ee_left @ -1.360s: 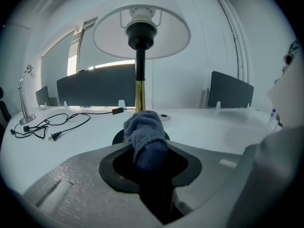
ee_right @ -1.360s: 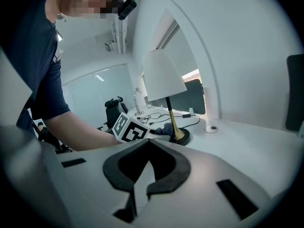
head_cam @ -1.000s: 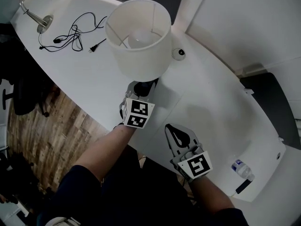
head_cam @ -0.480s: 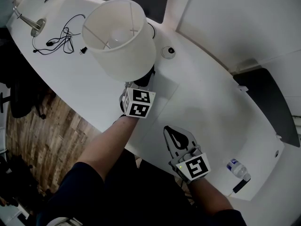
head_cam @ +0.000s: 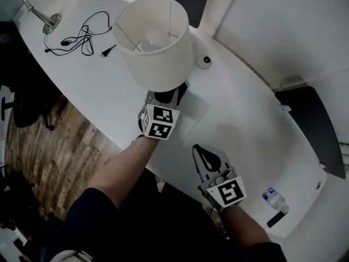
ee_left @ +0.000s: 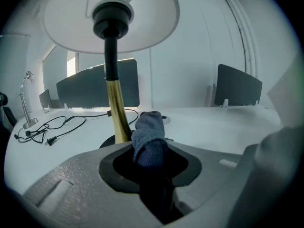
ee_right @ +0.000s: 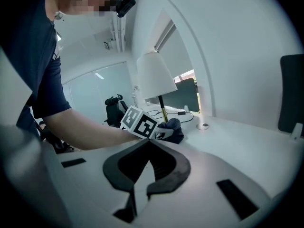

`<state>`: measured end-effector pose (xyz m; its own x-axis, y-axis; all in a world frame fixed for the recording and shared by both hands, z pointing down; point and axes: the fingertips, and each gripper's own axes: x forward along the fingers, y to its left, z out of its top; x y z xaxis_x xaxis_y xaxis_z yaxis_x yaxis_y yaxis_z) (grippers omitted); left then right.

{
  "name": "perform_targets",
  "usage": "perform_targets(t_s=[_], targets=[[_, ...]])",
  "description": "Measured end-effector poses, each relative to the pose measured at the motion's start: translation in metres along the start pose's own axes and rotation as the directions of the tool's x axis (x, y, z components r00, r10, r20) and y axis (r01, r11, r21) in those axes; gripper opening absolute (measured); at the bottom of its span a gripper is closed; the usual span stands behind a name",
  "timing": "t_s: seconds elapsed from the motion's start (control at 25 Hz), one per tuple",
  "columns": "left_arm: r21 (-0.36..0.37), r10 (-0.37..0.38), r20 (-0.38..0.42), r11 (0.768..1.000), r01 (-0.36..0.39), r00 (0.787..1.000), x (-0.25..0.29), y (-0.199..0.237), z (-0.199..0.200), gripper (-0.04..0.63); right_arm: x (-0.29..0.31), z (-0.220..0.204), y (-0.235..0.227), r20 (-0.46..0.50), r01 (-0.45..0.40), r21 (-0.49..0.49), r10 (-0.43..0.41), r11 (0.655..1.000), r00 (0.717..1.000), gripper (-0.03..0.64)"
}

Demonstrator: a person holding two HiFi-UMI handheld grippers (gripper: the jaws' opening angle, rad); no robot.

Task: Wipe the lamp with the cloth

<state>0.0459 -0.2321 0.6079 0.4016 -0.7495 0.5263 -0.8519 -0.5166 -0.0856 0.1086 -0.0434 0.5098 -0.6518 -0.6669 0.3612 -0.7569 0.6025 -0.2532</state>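
**Cloth at the stem, wiping under way**

The left claw (head_cam: pixel 166 99) was clamped on a bunched blue-grey cloth (ee_left: pixel 148 139), which stuck out ahead of its jaws. Just ahead of that claw and slightly to its left rose the brass stem (ee_left: pixel 118 113) of the lamp, with the white shade (head_cam: pixel 155 42) directly above and the dark base (ee_left: pixel 108 141) just below the cloth. Whether the cloth touched the stem could not be told; it sat just beside it. I judged the step in hand to be the wiping of the lower stem and base.

The right claw (head_cam: pixel 203 156) rested apart on the table (head_cam: pixel 245 124), behind and to the right of the left one, jaws together on nothing.

The next move seemed to call for pressing the cloth sideways onto the stem and running it up or down, lightly enough not to tip the lamp.

Against half a second earlier, the shade and the table stood further right in the head view, so the head had largely turned. The left claw had kept its place under the shade, and the right claw had hardly moved.
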Motion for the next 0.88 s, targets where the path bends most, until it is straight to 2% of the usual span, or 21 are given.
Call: perform_targets(t_s=[0.28, 0.48, 0.88], targets=[[0.037, 0.002, -0.018, 0.999, -0.001, 1.000, -0.025, 0.032, -0.021, 0.117, 0.025, 0.012, 0.026, 0.006, -0.039, -0.030, 0.040, 0.999, 0.999, 0.009], [0.008, 0.021, -0.042, 1.000, -0.021, 0.999, -0.031, 0.070, -0.040, 0.117, 0.045, 0.016, 0.048, 0.001, -0.057, -0.041, 0.057, 0.998, 0.998, 0.009], [0.058, 0.003, -0.031, 0.998, -0.001, 1.000, -0.006, 0.116, -0.031, 0.118, 0.062, 0.019, 0.062, -0.002, 0.006, -0.024, -0.006, 1.000, 1.000, 0.009]])
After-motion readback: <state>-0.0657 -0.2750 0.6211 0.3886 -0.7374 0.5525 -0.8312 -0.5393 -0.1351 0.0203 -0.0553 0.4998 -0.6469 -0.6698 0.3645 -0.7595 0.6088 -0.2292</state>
